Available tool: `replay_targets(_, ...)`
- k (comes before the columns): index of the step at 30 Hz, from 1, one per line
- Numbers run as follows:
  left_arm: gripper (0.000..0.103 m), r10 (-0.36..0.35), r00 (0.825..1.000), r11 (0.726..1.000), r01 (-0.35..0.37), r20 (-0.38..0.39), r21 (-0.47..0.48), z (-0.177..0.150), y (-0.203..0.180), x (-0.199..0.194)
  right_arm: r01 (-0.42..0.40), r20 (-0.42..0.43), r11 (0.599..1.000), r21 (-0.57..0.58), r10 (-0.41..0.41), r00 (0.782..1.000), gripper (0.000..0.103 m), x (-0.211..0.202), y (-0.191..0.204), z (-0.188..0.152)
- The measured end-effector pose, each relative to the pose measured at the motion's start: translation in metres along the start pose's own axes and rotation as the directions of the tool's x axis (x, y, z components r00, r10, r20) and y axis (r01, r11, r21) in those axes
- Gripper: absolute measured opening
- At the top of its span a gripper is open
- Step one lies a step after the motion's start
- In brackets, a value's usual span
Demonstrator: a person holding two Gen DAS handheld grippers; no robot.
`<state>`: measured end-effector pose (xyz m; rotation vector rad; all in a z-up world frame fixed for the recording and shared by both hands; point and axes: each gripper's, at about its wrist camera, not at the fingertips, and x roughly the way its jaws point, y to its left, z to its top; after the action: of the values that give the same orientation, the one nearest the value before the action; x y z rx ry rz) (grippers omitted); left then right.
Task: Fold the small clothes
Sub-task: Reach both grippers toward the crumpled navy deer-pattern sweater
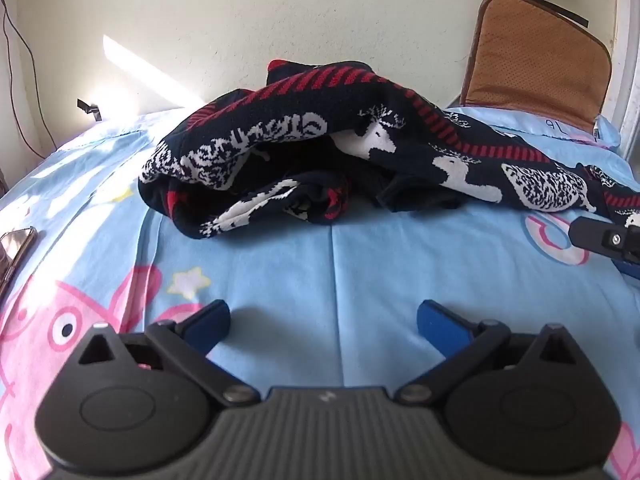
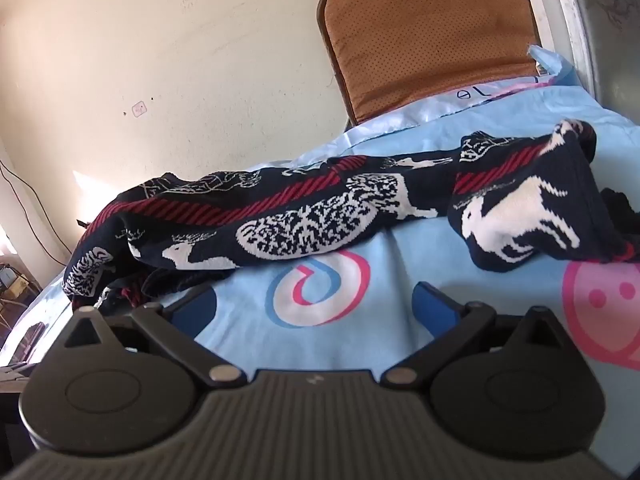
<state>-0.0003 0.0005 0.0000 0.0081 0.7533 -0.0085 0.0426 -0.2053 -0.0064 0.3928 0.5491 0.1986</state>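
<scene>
A dark navy knit garment [image 1: 360, 152] with red stripes and white reindeer patterns lies crumpled on the light blue cartoon bedsheet [image 1: 320, 272]. My left gripper [image 1: 323, 320] is open and empty, low over the sheet, a short way in front of the garment. In the right wrist view the same garment [image 2: 304, 216] stretches across the bed, with one bunched end at the right [image 2: 528, 208]. My right gripper [image 2: 314, 306] is open and empty just in front of it. Part of the right gripper shows at the right edge of the left wrist view [image 1: 608, 240].
A brown padded chair back [image 2: 432, 32] stands against the wall behind the bed [image 1: 536, 64]. A phone [image 1: 16, 248] lies at the bed's left edge. Cables hang down the wall at the left [image 1: 24, 60].
</scene>
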Motion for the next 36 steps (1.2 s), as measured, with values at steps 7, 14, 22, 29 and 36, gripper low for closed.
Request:
replay_targets(7, 0.103, -0.015, 1.0, 1.0, 0.015, -0.007, 0.025, 0.003, 0.0, 0.0, 0.009, -0.006, 1.0, -0.011, -0.009, 1.0, 0.103, 0.0, 0.0, 0.0)
replay_targets(14, 0.103, 0.011, 0.997, 0.998, -0.016, 0.072, 0.067, 0.008, 0.011, -0.017, 0.002, -0.002, 1.0, -0.001, -0.002, 1.0, 0.103, 0.0, -0.002, 0.001)
replay_targets(22, 0.103, 0.11, 0.951, 0.987, -0.139, 0.289, 0.083, 0.037, 0.06, -0.054, -0.085, -0.025, 0.995, -0.049, 0.084, 0.996, 0.043, -0.003, 0.005, 0.018)
replay_targets(29, 0.103, -0.009, 0.964, 1.0, 0.011, 0.265, -0.006, 0.121, 0.119, -0.028, -0.215, -0.021, 0.957, -0.195, 0.215, 0.976, 0.043, 0.049, 0.033, 0.109)
replay_targets(36, 0.069, -0.113, 0.994, 0.988, 0.114, 0.013, -0.107, 0.127, 0.128, 0.075, -0.309, -0.243, 0.935, -0.177, 0.263, 0.934, 0.09, 0.157, 0.039, 0.123)
